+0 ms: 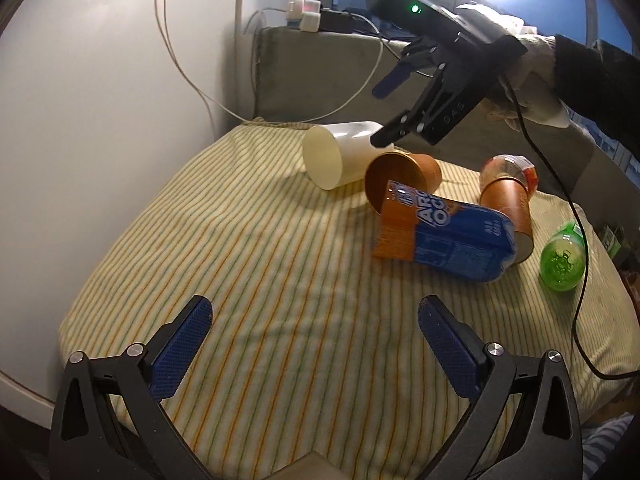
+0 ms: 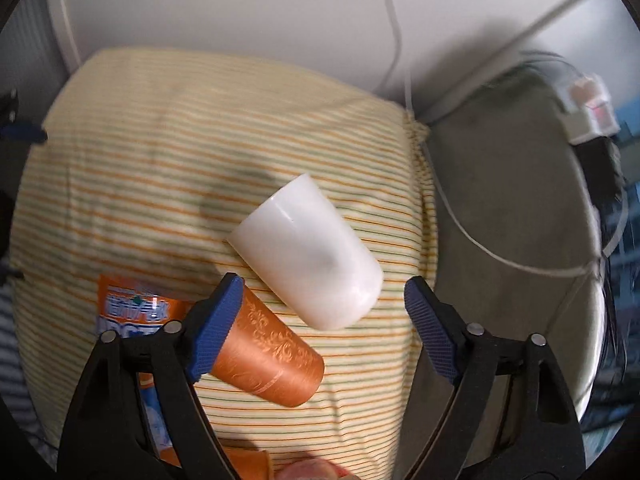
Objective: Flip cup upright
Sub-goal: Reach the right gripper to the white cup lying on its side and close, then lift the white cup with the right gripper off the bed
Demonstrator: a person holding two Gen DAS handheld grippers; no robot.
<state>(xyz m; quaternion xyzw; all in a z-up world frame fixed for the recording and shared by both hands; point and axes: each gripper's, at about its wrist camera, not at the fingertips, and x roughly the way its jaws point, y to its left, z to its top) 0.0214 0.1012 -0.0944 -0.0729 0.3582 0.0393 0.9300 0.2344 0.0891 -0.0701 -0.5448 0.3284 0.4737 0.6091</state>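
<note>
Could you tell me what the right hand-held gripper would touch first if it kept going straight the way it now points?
Most likely the white cup, which lies on its side between the open fingers of the right hand-held gripper. The copper cup lies beside the left finger and could be brushed; depth is hard to judge.

1. The right gripper [image 2: 324,292] hangs over the striped cloth [image 2: 140,168] with its blue-padded jaws spread wide.
2. A white cup [image 2: 308,252] lies on its side on the cloth, between and just beyond the fingertips, touched by neither.
3. A copper cup [image 2: 272,360] also lies on its side, just beside the white one, partly hidden behind the left finger [image 2: 218,320].
4. A blue-and-orange packet [image 2: 132,308] lies at lower left.
5. White cables [image 2: 480,248] cross a grey surface at right.
</note>
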